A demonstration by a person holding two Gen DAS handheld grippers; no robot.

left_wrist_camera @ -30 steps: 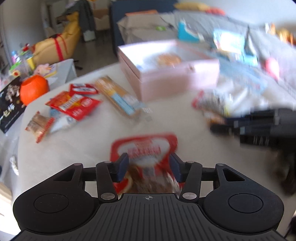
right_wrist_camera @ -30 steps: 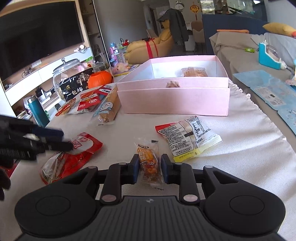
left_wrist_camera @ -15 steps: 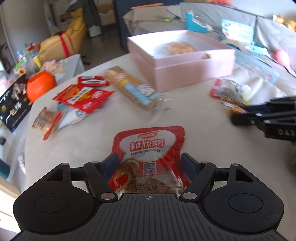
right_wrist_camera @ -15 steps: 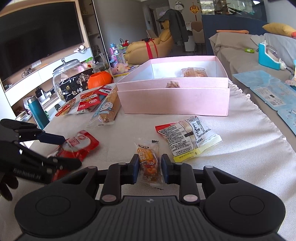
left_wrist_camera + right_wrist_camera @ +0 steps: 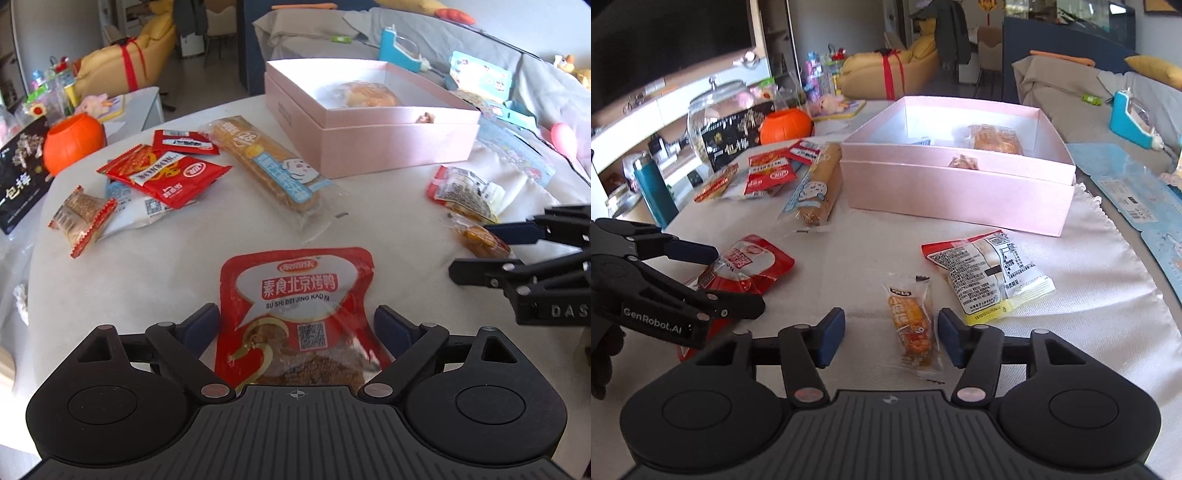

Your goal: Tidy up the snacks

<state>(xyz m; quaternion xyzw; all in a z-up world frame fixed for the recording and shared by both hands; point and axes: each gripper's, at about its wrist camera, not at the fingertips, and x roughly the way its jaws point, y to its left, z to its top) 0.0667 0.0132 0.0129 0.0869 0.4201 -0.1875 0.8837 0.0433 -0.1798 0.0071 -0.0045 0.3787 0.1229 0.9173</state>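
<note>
My left gripper (image 5: 297, 326) is open, its jaws on either side of a red roast-duck snack pouch (image 5: 295, 306) lying flat on the white table. My right gripper (image 5: 891, 338) is open around a small orange snack packet (image 5: 911, 325), which lies on the table nearer the right jaw. The open pink box (image 5: 373, 122) stands at the back with a bread pack and a small snack inside. It also shows in the right wrist view (image 5: 960, 184). The left gripper also shows in the right wrist view (image 5: 735, 280), and the right gripper in the left wrist view (image 5: 476, 254).
A long bread pack (image 5: 269, 170), red packets (image 5: 166, 173) and a wafer (image 5: 79, 218) lie at left. A yellow-edged pack (image 5: 993, 273) lies right of my right gripper. An orange pumpkin pot (image 5: 72, 142) and a black bag (image 5: 18, 173) sit at the far left edge.
Both grippers have opened: the left let go of the red pouch and the right let go of the orange packet. Both snacks now lie on the table.
</note>
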